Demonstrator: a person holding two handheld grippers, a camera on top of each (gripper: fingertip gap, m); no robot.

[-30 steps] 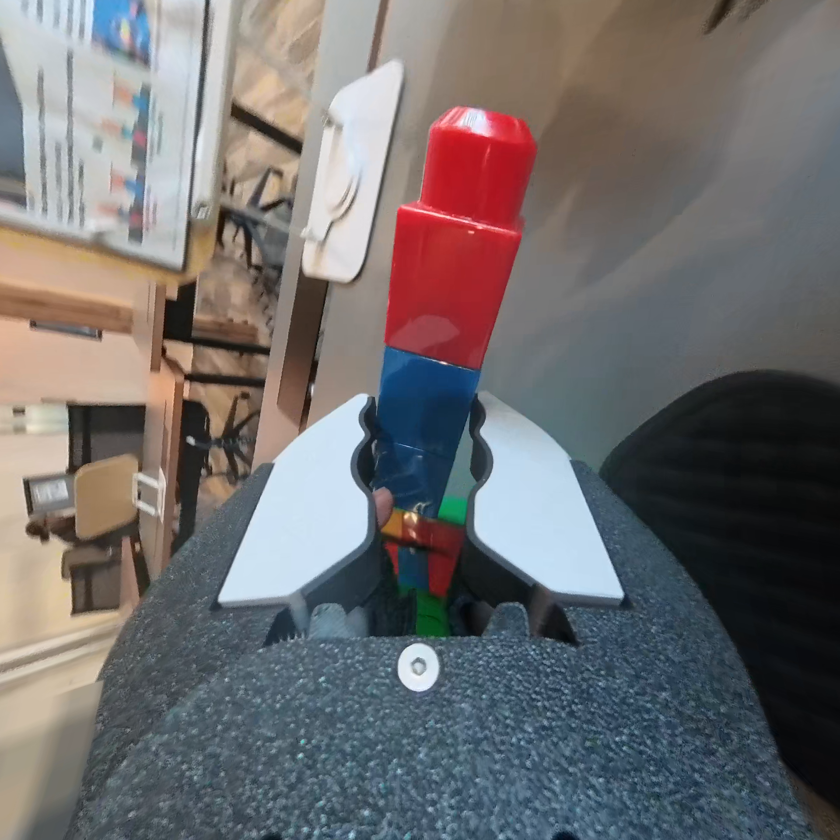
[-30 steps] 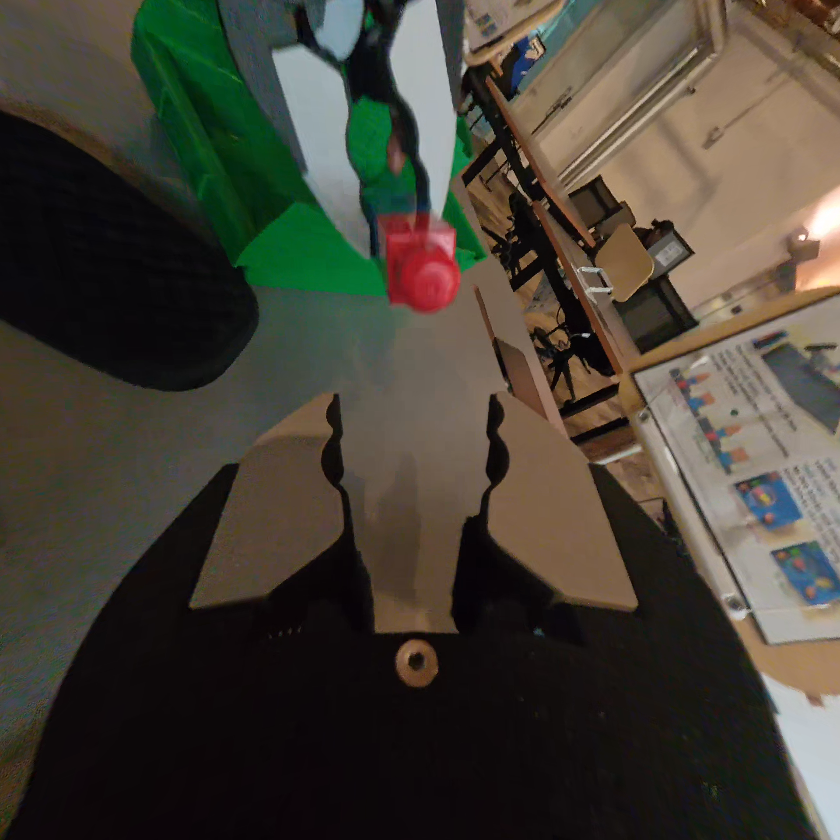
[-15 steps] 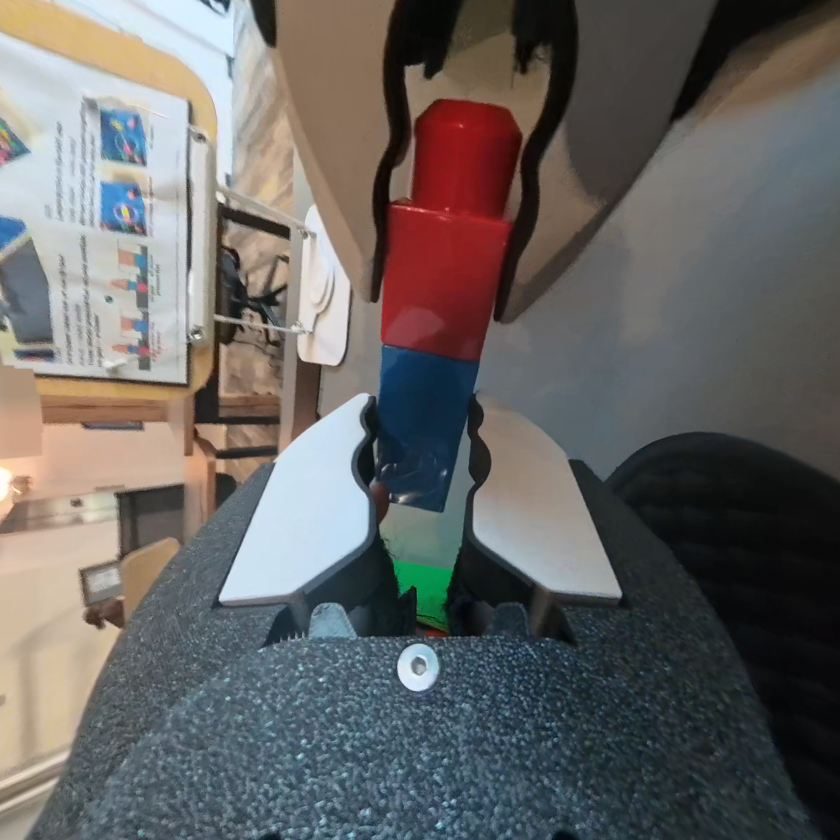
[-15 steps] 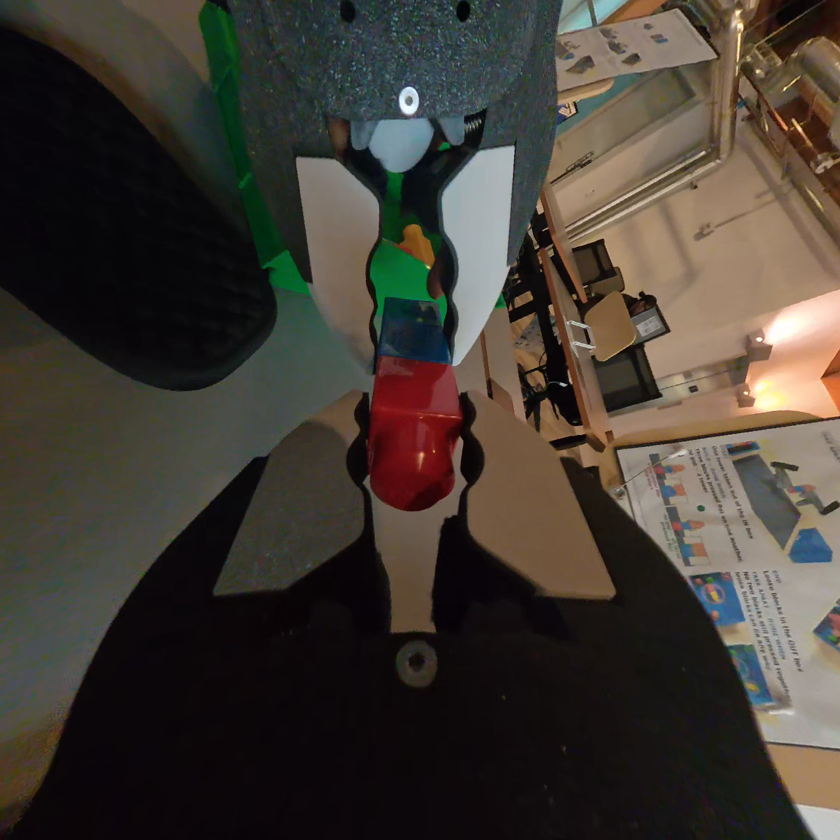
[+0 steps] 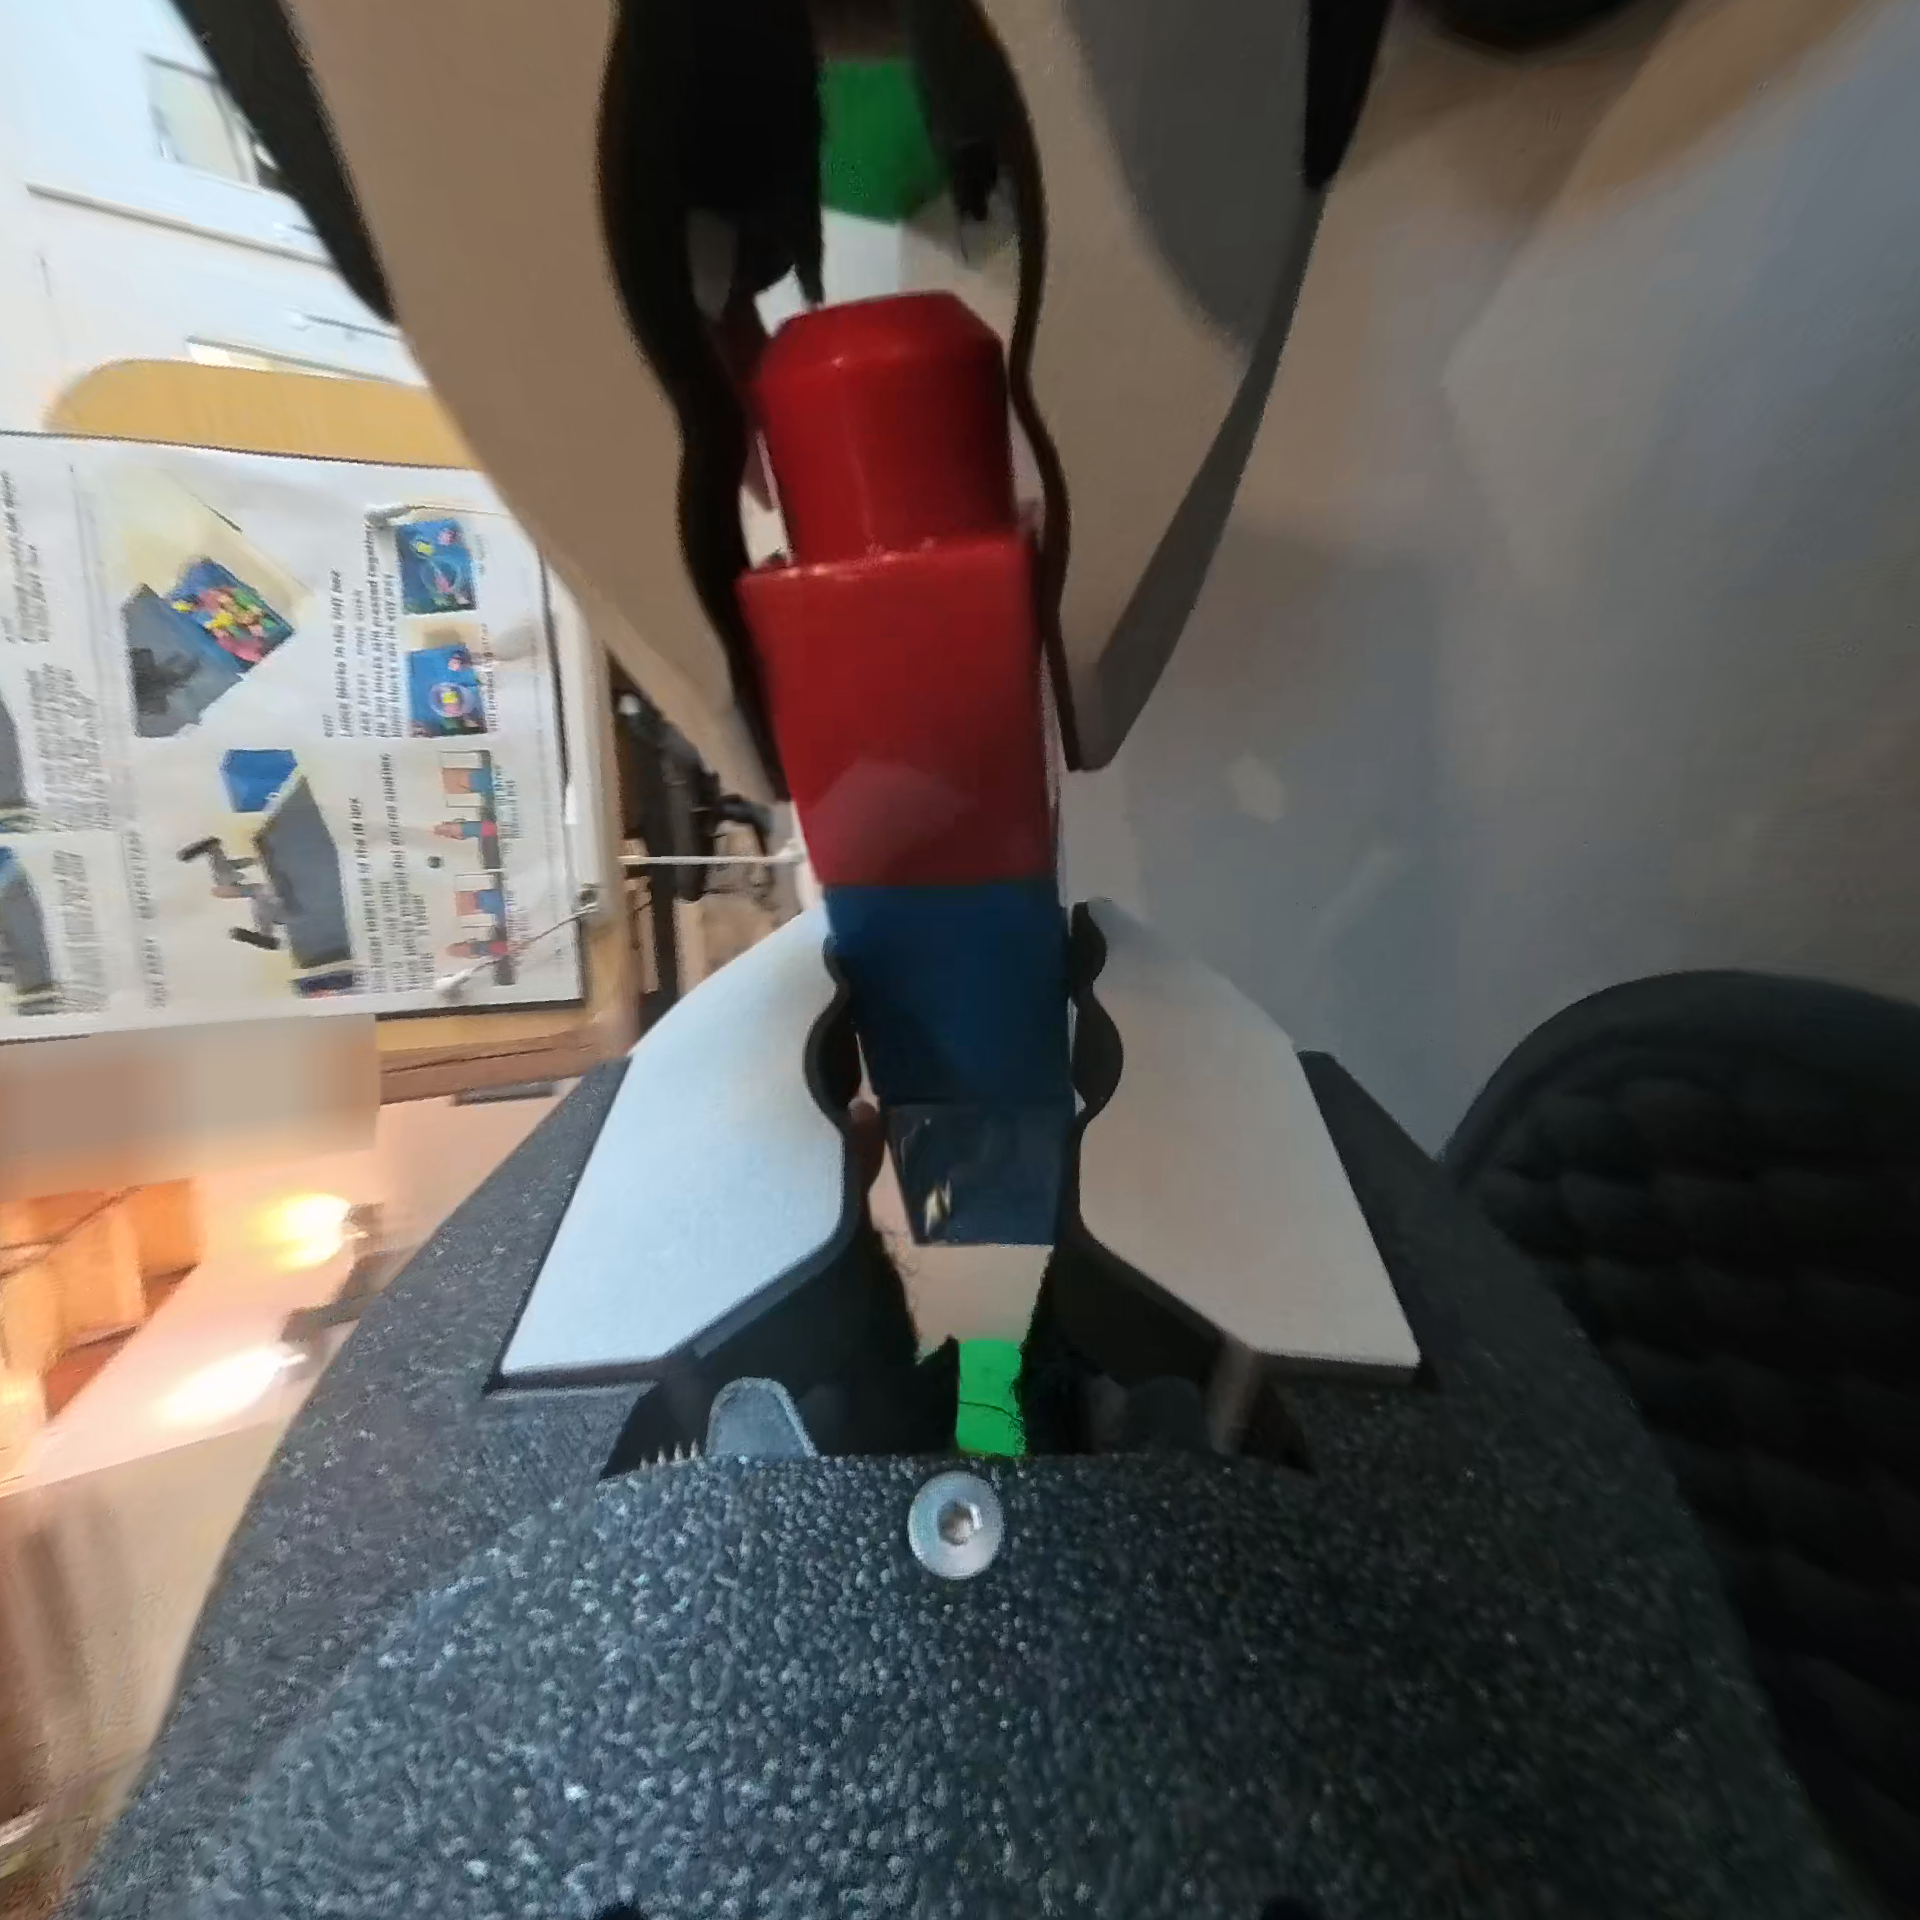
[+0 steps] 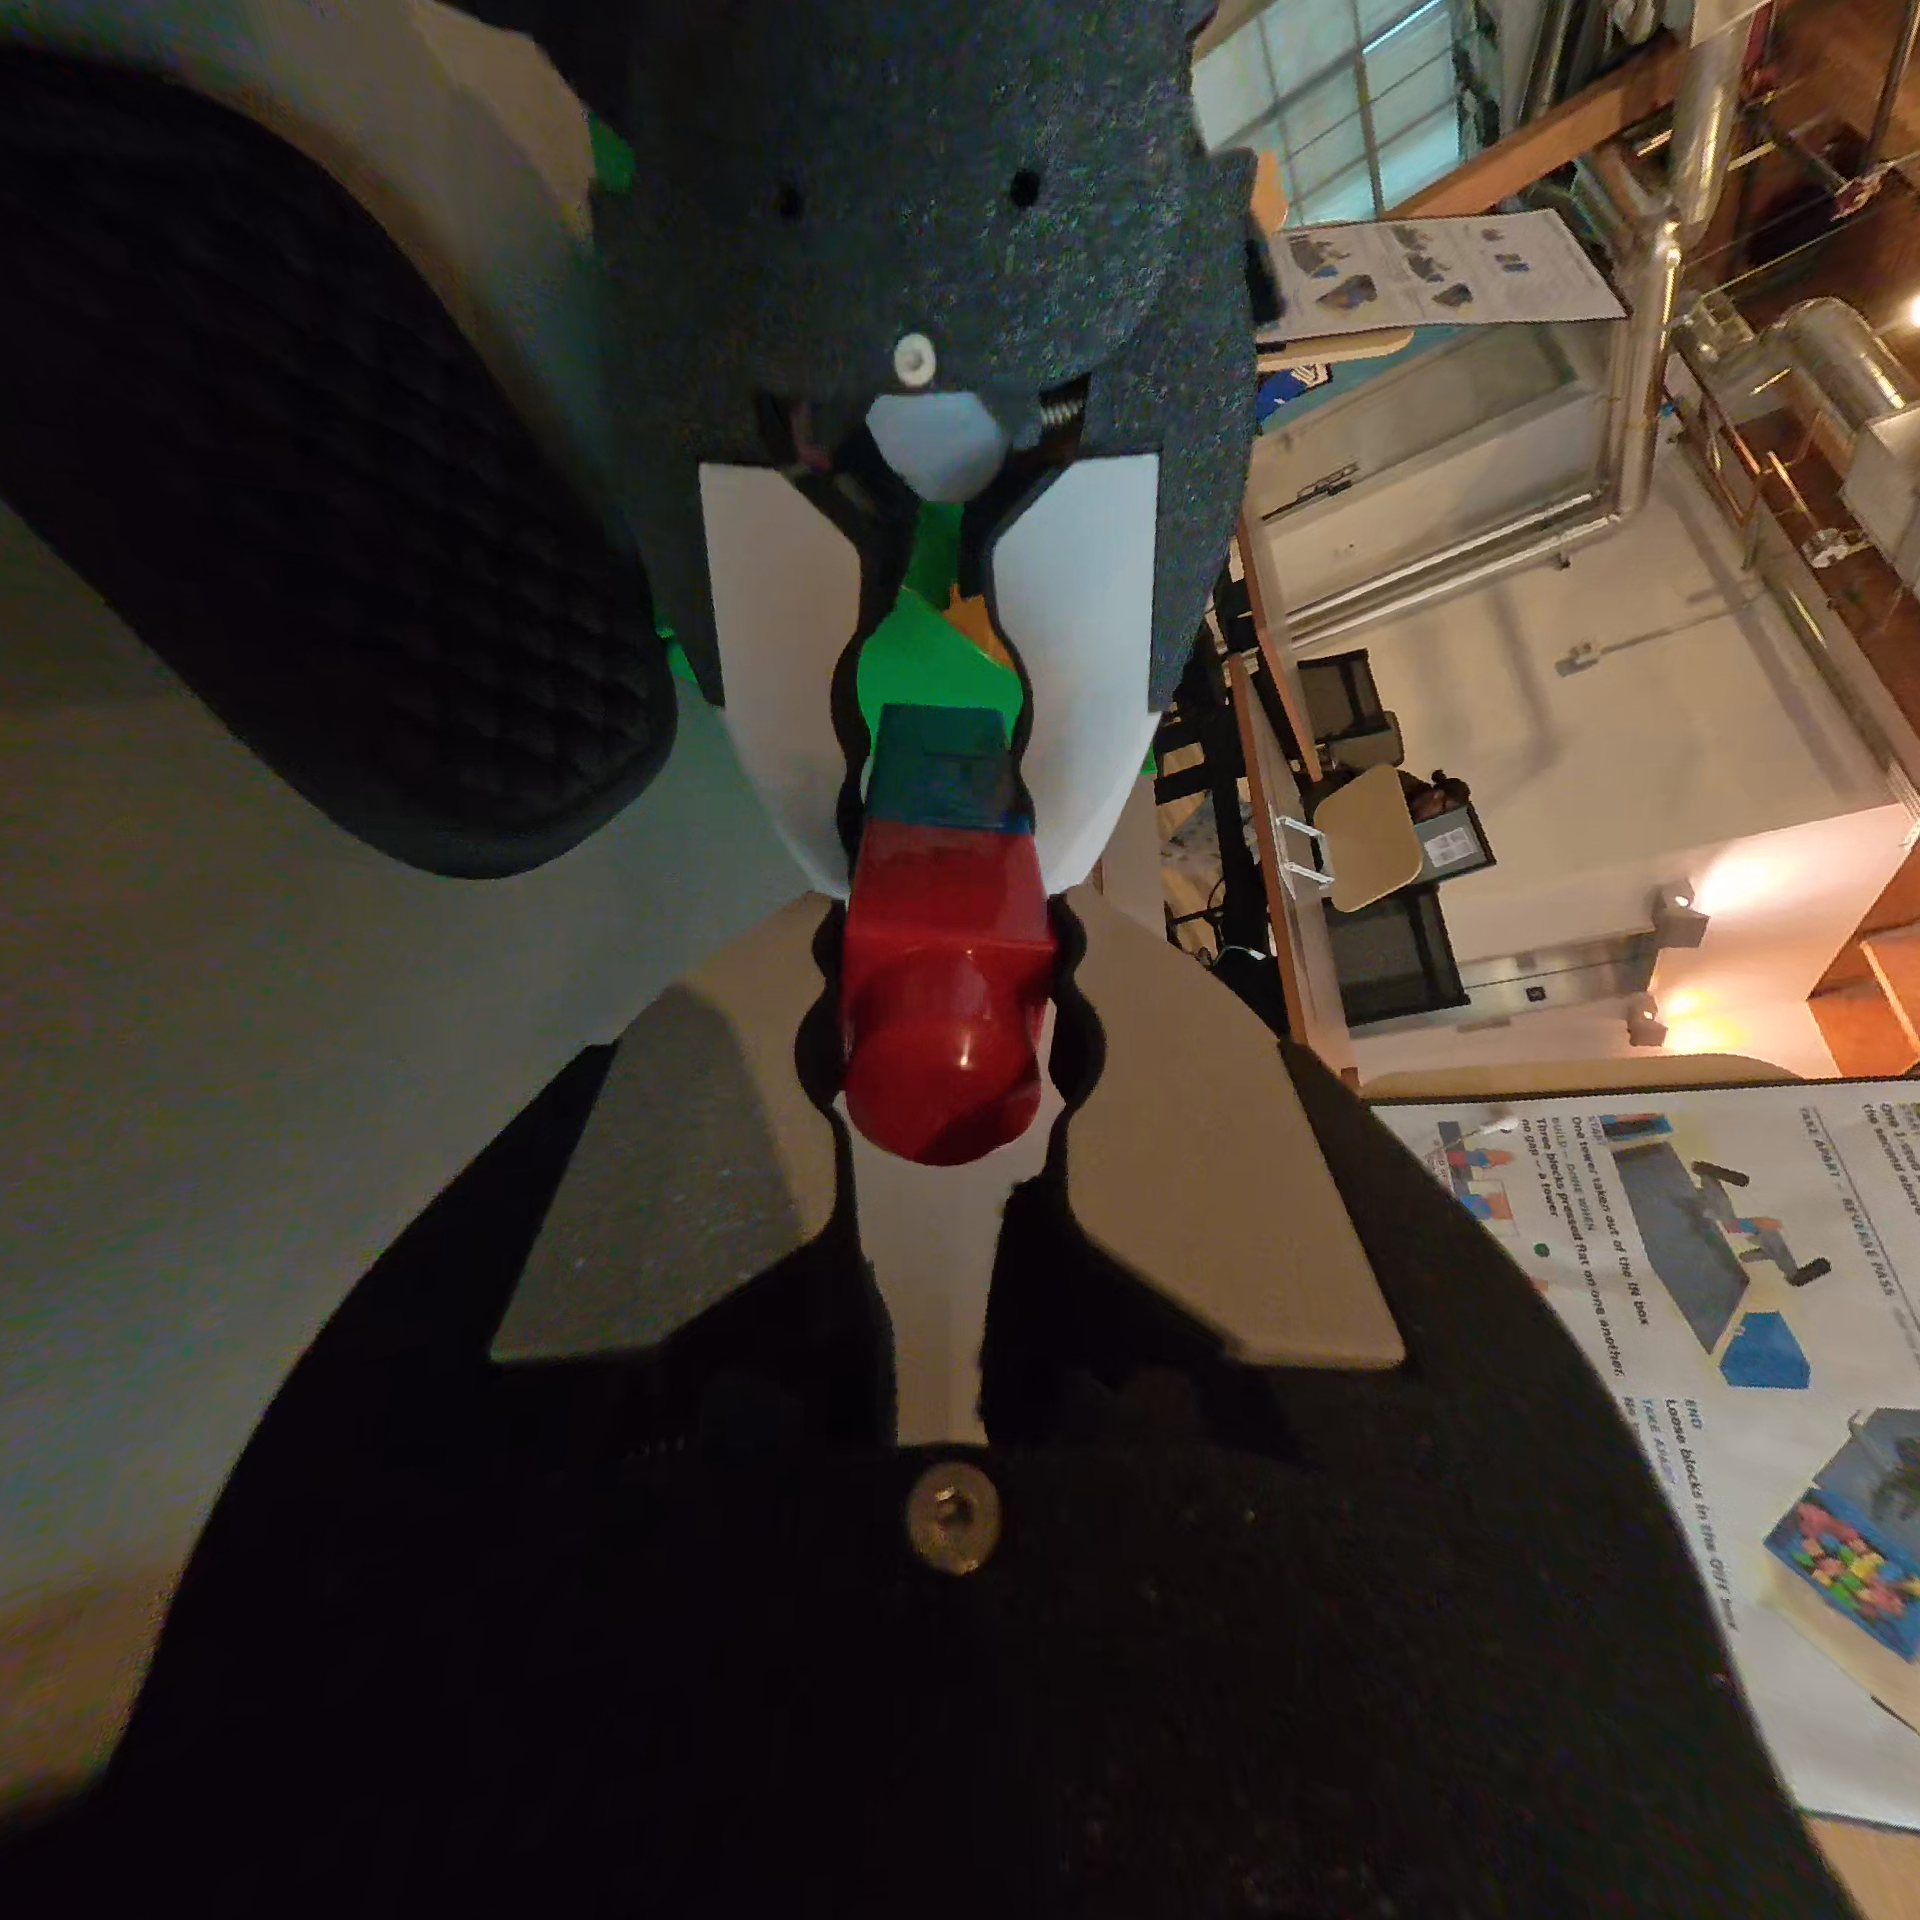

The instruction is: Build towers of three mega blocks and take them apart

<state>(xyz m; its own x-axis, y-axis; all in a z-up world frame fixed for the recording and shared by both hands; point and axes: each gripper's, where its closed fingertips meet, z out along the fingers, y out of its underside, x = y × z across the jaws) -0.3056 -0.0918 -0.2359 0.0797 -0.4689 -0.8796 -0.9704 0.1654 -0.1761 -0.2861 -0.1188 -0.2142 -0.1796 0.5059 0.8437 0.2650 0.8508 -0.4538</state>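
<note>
A red block [image 5: 899, 686] is joined to a blue block [image 5: 956, 997], held up in the air between both grippers. My left gripper [image 5: 951, 997] is shut on the blue block. My right gripper [image 6: 940, 997] faces it and is shut on the red block [image 6: 940, 997]. In the right wrist view the blue block [image 6: 940, 769] sits between the left gripper's white fingers [image 6: 1081, 727]. In the left wrist view the right gripper's fingers [image 5: 1164, 436] clasp the red block's sides.
A green box [image 6: 925, 655] with blocks lies behind the left gripper. A black round cushion-like object [image 6: 312, 468] is at the left, also at the right in the left wrist view [image 5: 1714, 1247]. Instruction sheets [image 5: 260, 727] [image 6: 1714, 1351] and a grey tabletop [image 6: 208, 987] surround.
My right gripper came up to the red block's stud end and shut on it. My left gripper kept its hold on the blue block; both have tilted together.
</note>
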